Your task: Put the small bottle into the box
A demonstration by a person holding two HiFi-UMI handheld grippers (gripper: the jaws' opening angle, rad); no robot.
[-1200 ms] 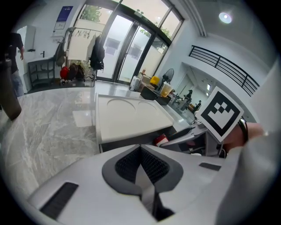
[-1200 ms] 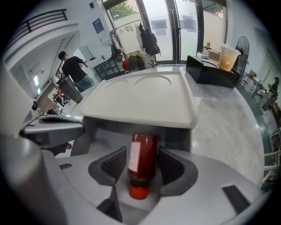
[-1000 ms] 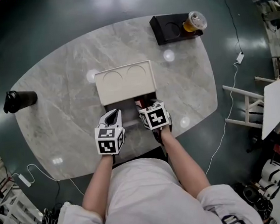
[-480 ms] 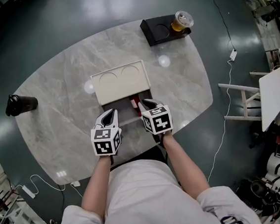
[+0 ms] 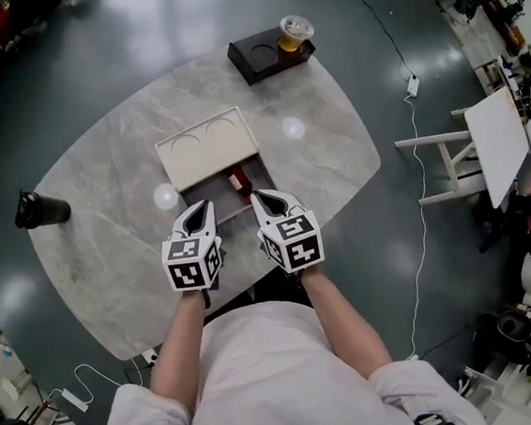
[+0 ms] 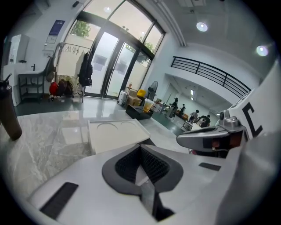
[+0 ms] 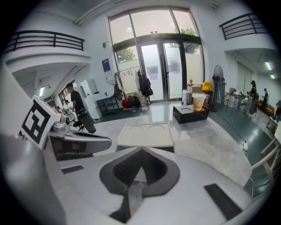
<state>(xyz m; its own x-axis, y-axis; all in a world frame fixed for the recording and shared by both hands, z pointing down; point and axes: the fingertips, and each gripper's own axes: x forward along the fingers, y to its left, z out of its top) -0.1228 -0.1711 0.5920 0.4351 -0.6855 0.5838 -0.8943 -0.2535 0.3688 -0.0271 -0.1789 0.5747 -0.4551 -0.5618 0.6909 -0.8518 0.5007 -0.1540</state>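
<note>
Red small bottle (image 5: 239,180) lies in box (image 5: 207,148) ahead of left tongs (image 5: 205,207), right tongs (image 5: 258,198)

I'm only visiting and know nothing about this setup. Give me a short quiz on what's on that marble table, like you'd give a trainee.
1. True or false: the cup of drink stands on the black tray at the far edge of the table.
2. Where is the small red bottle? A) inside the open dark box; B) on the black tray; C) on the floor.
3. In a few words: what pale thing lies just beyond the dark box?

Key: 1 true. 2 A. 3 the cream lid with two round recesses.
</note>
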